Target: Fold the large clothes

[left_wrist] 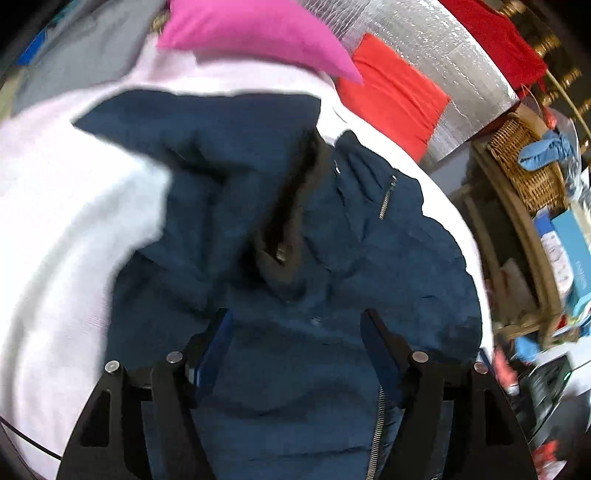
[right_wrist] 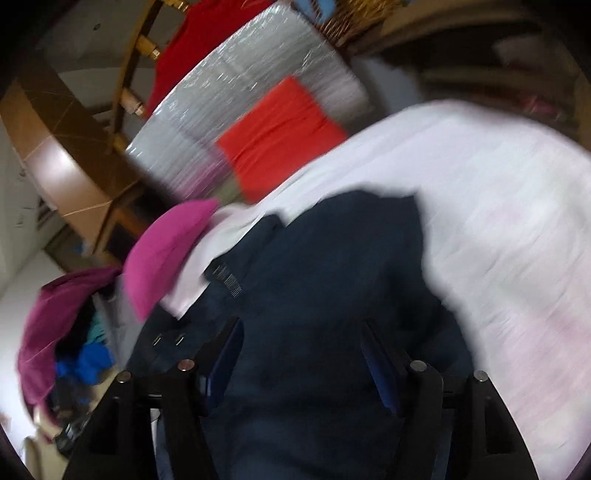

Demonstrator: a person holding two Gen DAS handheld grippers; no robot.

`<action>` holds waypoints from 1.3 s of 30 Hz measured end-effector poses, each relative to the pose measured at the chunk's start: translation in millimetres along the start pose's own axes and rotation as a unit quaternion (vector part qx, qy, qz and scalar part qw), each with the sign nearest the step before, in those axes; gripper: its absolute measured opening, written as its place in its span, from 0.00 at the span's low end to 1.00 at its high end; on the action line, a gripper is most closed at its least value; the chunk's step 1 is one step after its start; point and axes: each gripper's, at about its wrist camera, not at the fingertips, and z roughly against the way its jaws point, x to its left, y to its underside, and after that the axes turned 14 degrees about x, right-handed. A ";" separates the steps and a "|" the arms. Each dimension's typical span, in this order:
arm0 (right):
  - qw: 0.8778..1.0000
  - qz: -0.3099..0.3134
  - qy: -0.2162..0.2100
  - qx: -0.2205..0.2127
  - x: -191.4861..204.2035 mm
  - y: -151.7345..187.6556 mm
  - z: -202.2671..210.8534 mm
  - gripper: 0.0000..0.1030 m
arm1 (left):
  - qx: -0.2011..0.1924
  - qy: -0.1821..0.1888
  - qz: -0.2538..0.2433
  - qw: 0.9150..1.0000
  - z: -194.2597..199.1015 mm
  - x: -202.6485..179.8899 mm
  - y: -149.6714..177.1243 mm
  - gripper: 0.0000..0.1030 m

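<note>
A navy blue padded jacket (left_wrist: 295,229) with a dark collar (left_wrist: 291,206) and a metal zipper (left_wrist: 378,424) lies crumpled on a white sheet (left_wrist: 66,229). My left gripper (left_wrist: 295,317) hovers over the jacket's lower part, open, with its blue-padded fingers (left_wrist: 218,343) wide apart and the cloth lying beneath them, not pinched. In the blurred right wrist view the same jacket (right_wrist: 332,266) fills the middle. My right gripper (right_wrist: 301,325) stands open above it, nothing clamped between its pads (right_wrist: 380,365).
A pink garment (left_wrist: 255,33) lies at the sheet's far edge. A folded red garment (left_wrist: 391,96) rests on a silver foil mat (left_wrist: 458,66). A wicker basket (left_wrist: 528,173) and boxes crowd the right. A clothes pile (right_wrist: 62,332) sits left of the right gripper.
</note>
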 end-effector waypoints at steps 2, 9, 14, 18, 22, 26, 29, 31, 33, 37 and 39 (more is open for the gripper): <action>0.999 0.007 -0.023 0.027 5.2 12.9 -16.4 0.54 | -0.011 -0.014 0.015 1.000 -5.1 0.9 -2.8 0.70; 0.996 0.014 -0.047 0.070 -0.5 37.6 -52.6 0.54 | -0.037 0.005 0.112 0.993 -22.8 27.3 -31.4 0.68; 0.996 0.021 -0.056 0.063 -10.4 45.1 -55.7 0.49 | -0.037 0.013 0.133 0.990 -27.4 35.9 -43.5 0.41; 0.997 0.040 -0.039 0.057 -3.3 49.3 -58.6 0.49 | -0.042 -0.009 0.125 0.991 -32.2 33.2 -40.0 0.32; 0.997 0.049 -0.028 0.054 0.5 49.4 -58.3 0.49 | -0.025 -0.020 0.122 0.992 -32.1 40.3 -28.9 0.33; 0.997 0.055 -0.019 0.055 1.6 47.6 -59.5 0.49 | 0.010 -0.015 0.115 0.993 -19.3 39.9 -28.7 0.37; 0.997 0.057 -0.017 0.055 1.4 47.3 -60.2 0.49 | 0.023 -0.008 0.096 0.995 1.8 44.3 -21.7 0.52; 0.997 0.059 -0.014 0.055 2.1 47.7 -60.6 0.49 | 0.020 0.000 0.082 0.996 19.2 49.9 -14.1 0.57; 0.997 0.060 -0.012 0.055 2.2 47.9 -61.2 0.49 | 0.010 0.013 0.079 0.997 38.1 60.8 -13.4 0.59; 0.997 0.063 -0.007 0.054 3.7 48.6 -61.6 0.49 | -0.014 0.029 0.126 0.991 65.4 97.0 -23.7 0.62; 0.997 0.064 -0.006 0.053 4.1 48.8 -61.9 0.49 | -0.017 0.043 0.144 0.988 70.6 109.0 -31.6 0.62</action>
